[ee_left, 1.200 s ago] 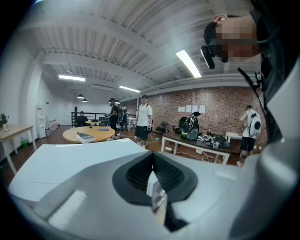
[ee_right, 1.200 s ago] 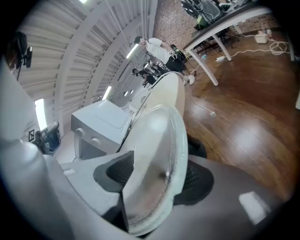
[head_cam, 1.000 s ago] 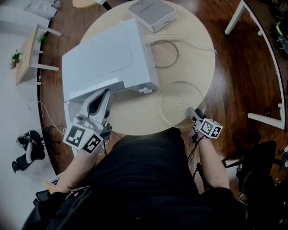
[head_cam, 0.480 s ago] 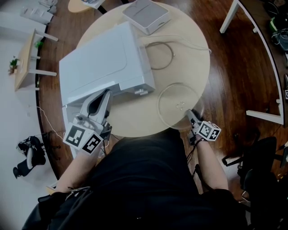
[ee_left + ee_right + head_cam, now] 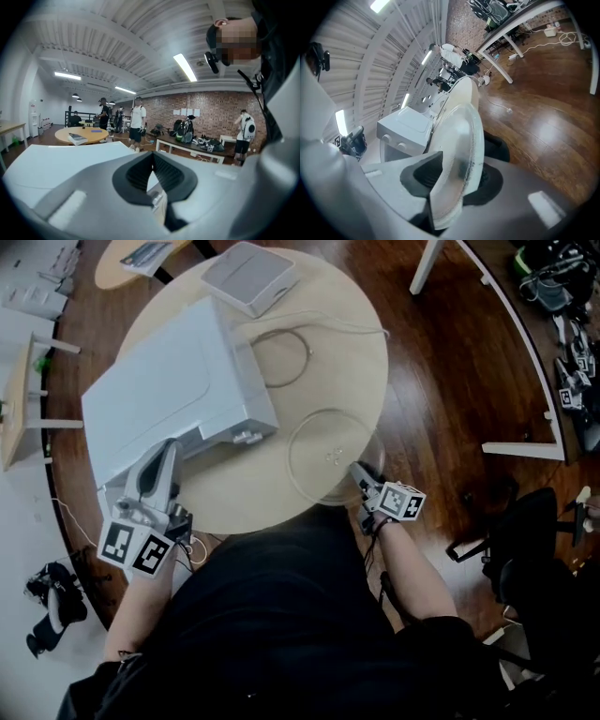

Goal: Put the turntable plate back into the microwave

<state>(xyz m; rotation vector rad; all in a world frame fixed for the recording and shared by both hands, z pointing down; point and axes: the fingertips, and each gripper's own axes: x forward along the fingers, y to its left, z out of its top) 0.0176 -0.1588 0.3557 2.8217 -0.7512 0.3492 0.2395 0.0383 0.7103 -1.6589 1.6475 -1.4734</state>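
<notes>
The white microwave [image 5: 169, 381] stands on the left of the round table [image 5: 352, 352], and its front faces me. The clear glass turntable plate [image 5: 323, 451] lies flat at the table's near edge. My right gripper [image 5: 359, 474] is at the plate's near right rim. In the right gripper view its jaws [image 5: 454, 173] are closing, and the pads press on the plate [image 5: 461, 136] rim between them. My left gripper [image 5: 167, 448] hangs at the microwave's front left corner, its tips [image 5: 152, 154] together with nothing seen between them.
A flat grey box [image 5: 248, 277] sits at the table's far edge, with a looped cable [image 5: 291, 357] beside the microwave. A white table frame [image 5: 506, 343] and a dark chair [image 5: 530, 540] stand on the wooden floor to the right. People stand far off.
The head view has swung, so the table and microwave sit further left in the picture. Both grippers keep their places beside the microwave and the plate.
</notes>
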